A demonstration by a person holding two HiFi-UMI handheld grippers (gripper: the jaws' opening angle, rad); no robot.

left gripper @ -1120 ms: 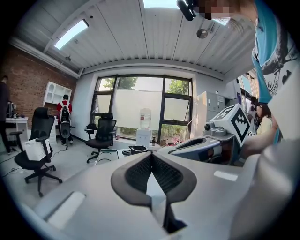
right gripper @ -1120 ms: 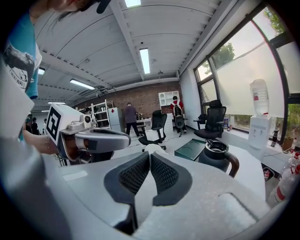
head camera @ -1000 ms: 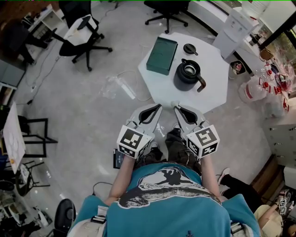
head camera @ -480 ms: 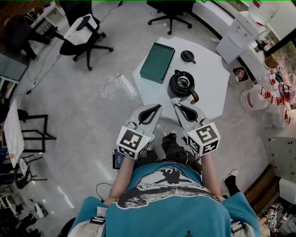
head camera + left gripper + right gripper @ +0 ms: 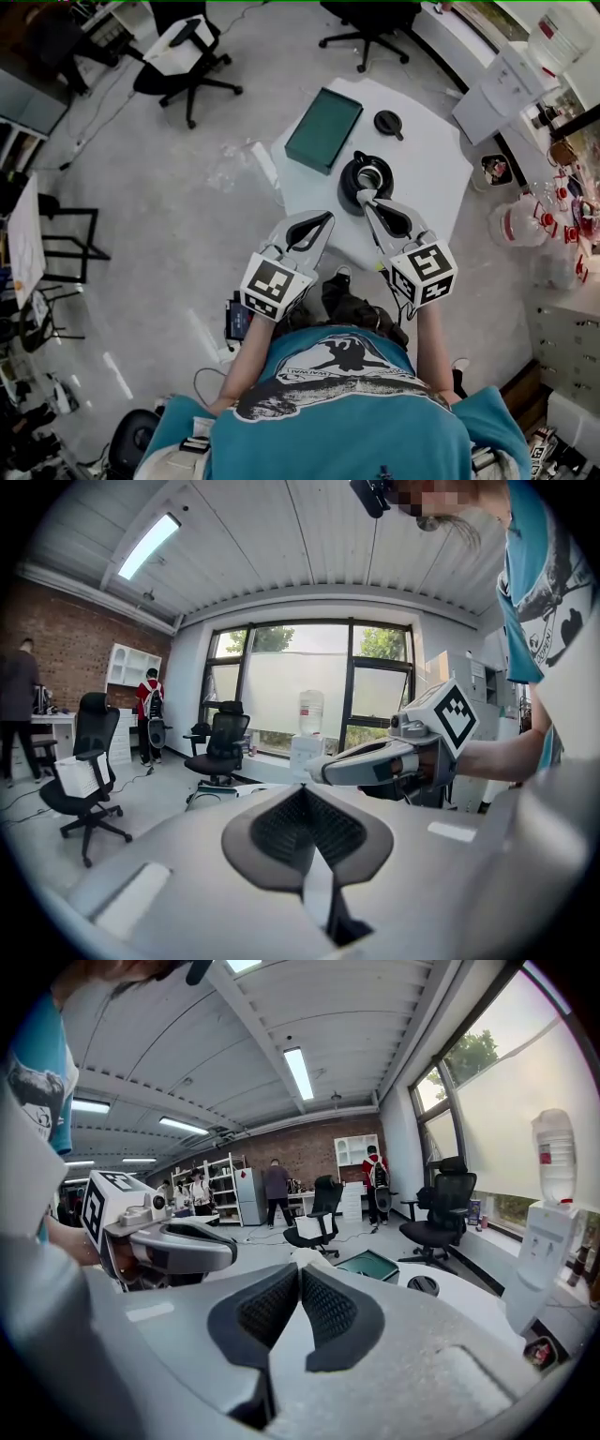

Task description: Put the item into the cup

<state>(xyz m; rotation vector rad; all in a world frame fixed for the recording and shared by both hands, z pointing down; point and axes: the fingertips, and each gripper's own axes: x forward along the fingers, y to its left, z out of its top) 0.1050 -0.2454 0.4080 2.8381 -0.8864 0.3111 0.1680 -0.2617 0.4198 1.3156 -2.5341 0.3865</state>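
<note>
Head view, white table (image 5: pixel 427 173) at 12 o'clock, right gripper (image 5: pixel 363 197) tip over the black cup (image 5: pixel 352 184) at its 6 o'clock rim (green box (image 5: pixel 323 129) at 11), left gripper (image 5: pixel 325 217) at 7, left gripper view, jaws pressed together, empty, right gripper view, jaws clenched on small white item (image 5: pixel 305 1258).

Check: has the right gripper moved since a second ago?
Yes. The right gripper, claw shut on a white item, advanced from the table's near edge to the black cup's rim.

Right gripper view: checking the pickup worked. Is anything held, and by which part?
The right gripper pinches a small white item at its very tips; little pokes out, so which part cannot be told.
</note>
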